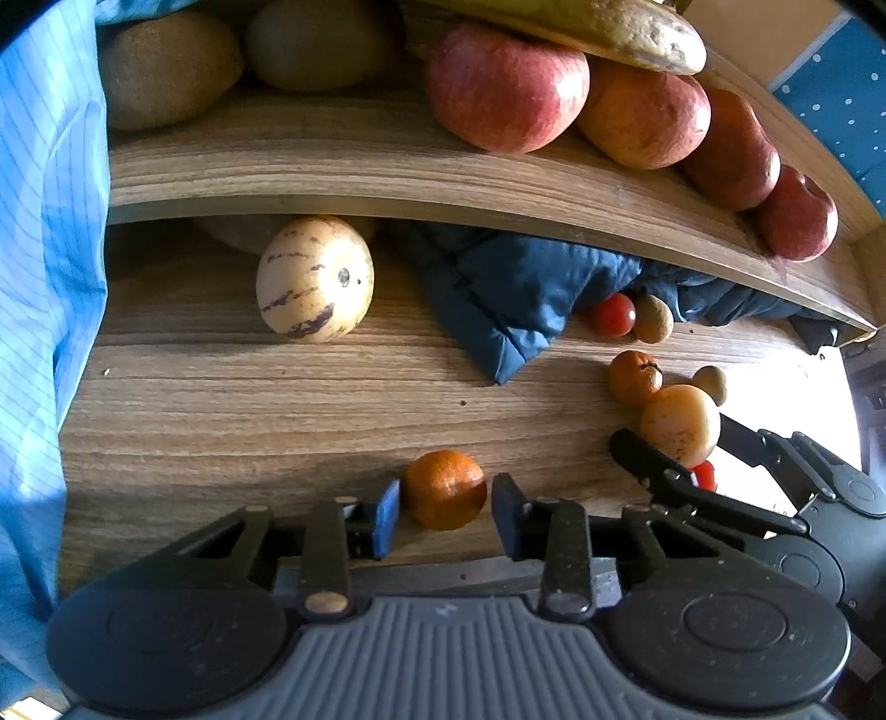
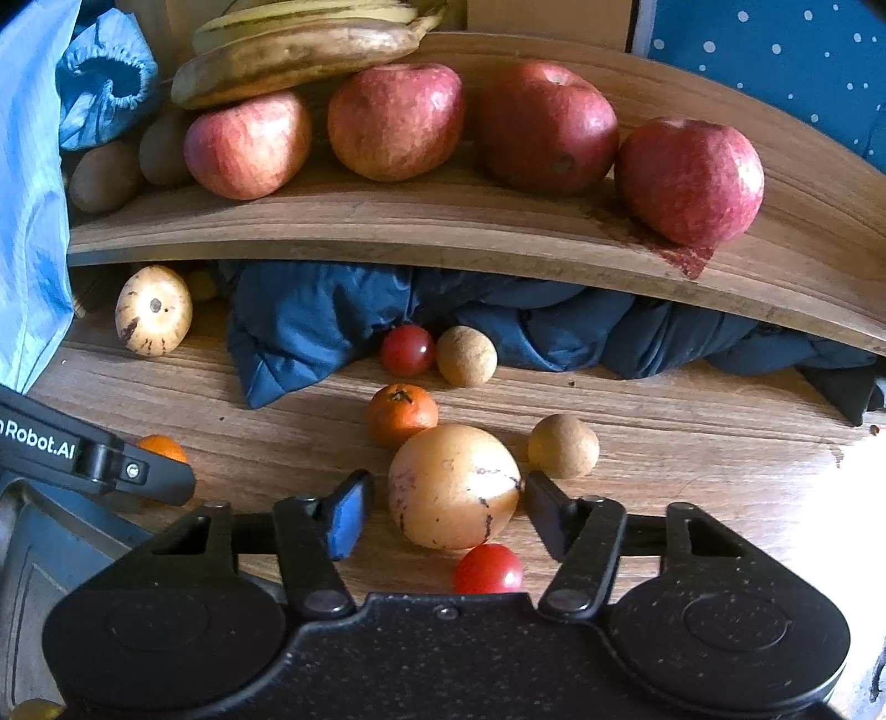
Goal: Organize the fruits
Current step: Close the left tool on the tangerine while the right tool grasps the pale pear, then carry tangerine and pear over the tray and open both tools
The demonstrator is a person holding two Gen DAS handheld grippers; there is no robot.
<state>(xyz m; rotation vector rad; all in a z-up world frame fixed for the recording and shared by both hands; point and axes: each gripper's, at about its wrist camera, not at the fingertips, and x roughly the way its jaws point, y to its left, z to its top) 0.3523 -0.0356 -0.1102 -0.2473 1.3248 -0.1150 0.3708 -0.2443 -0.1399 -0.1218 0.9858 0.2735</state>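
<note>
A small tangerine (image 1: 446,495) lies on the wooden table (image 1: 249,421) between the blue pads of my left gripper (image 1: 446,515). That gripper is open, with each pad a sliver off the fruit. A round yellow melon (image 2: 454,484) with thin dark streaks lies between the fingers of my right gripper (image 2: 446,515). This gripper is open too: the right pad is at the melon's skin and the left pad stands clear. A cherry tomato (image 2: 489,567) lies inside the right gripper's span, close to its body.
A raised wooden shelf (image 2: 443,232) carries apples (image 2: 396,119), bananas (image 2: 299,50) and kiwis (image 1: 166,66). Under it lies a dark blue padded jacket (image 2: 310,327). On the table are a striped melon (image 1: 314,277), another tangerine (image 2: 402,412), a tomato (image 2: 407,349) and two tan balls (image 2: 563,446). A light blue sleeve (image 1: 50,221) fills the left.
</note>
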